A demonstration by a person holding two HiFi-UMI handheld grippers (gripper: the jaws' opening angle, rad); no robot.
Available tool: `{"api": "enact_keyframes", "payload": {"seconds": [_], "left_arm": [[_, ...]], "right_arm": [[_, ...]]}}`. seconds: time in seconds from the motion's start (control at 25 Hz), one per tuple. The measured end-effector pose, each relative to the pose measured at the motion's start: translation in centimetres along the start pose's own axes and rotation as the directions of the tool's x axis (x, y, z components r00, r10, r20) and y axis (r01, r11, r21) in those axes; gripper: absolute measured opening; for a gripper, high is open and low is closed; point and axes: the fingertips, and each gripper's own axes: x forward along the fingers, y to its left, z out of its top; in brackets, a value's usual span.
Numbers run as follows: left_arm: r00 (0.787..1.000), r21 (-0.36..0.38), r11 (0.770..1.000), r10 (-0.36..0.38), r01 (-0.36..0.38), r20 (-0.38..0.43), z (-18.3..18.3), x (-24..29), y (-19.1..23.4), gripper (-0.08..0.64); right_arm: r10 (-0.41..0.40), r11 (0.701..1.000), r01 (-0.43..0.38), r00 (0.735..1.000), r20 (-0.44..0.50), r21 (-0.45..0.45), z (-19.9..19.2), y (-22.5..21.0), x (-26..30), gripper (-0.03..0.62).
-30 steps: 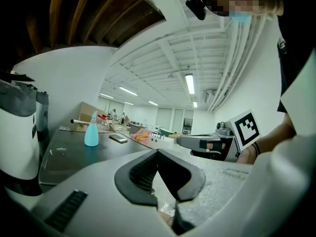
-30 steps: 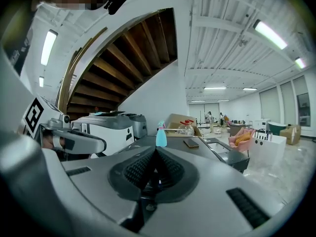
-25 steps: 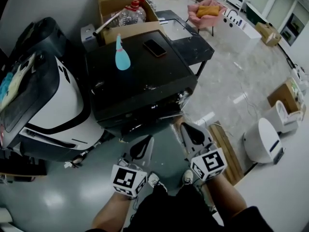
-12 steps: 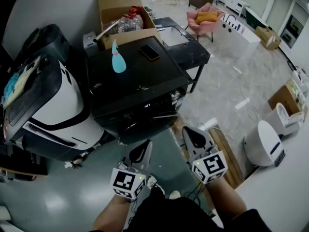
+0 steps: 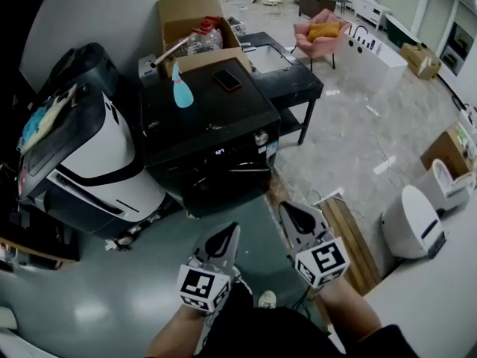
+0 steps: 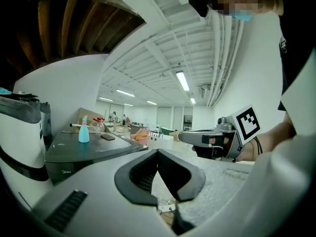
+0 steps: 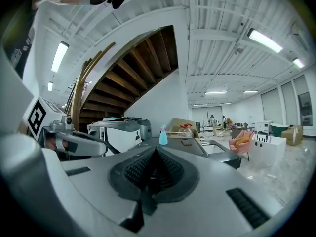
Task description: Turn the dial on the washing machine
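The black washing machine [image 5: 201, 118] stands ahead of me in the head view, its front panel facing me. A small lit display [image 5: 220, 152] and a round silver dial [image 5: 261, 138] show on that panel. Both grippers hang low over the floor, well short of the machine. My left gripper [image 5: 226, 234] is shut and holds nothing. To its right, my right gripper [image 5: 292, 212] is shut and bare too. In the left gripper view the closed jaws of my left gripper [image 6: 158, 153] point past the washing machine [image 6: 89, 151]. The right gripper [image 7: 155, 152] aims at the machine's top.
A teal spray bottle [image 5: 181, 92] and a phone [image 5: 226, 80] lie on the washer's lid. A white and black machine [image 5: 97, 162] stands at its left, a cardboard box [image 5: 195, 28] behind, a black table [image 5: 291, 77] at its right. A wooden plank [image 5: 350, 237] lies on the floor.
The view has drawn back from the washer, so its front panel with the dial now shows. Both grippers stay shut and low, in much the same place.
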Motion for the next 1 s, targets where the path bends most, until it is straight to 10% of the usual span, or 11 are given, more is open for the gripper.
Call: {"api": "enact_keyframes", "payload": {"seconds": [0.48, 1.0], "left_arm": [[0.998, 0.030, 0.998, 0.062, -0.061, -0.020, -0.6, -3.6, -5.2, 0.005], [0.995, 0.010, 0.995, 0.099, -0.099, -0.028, -1.9, -9.7, -0.9, 0.005]], "right_arm": [[0.045, 0.998, -0.045, 0.999, -0.005, 0.040, -1.2, 1.0, -5.4, -0.003], [0.076, 0.996, -0.075, 0.997, -0.030, 0.056, -2.1, 7.9, -3.0, -0.003]]}}
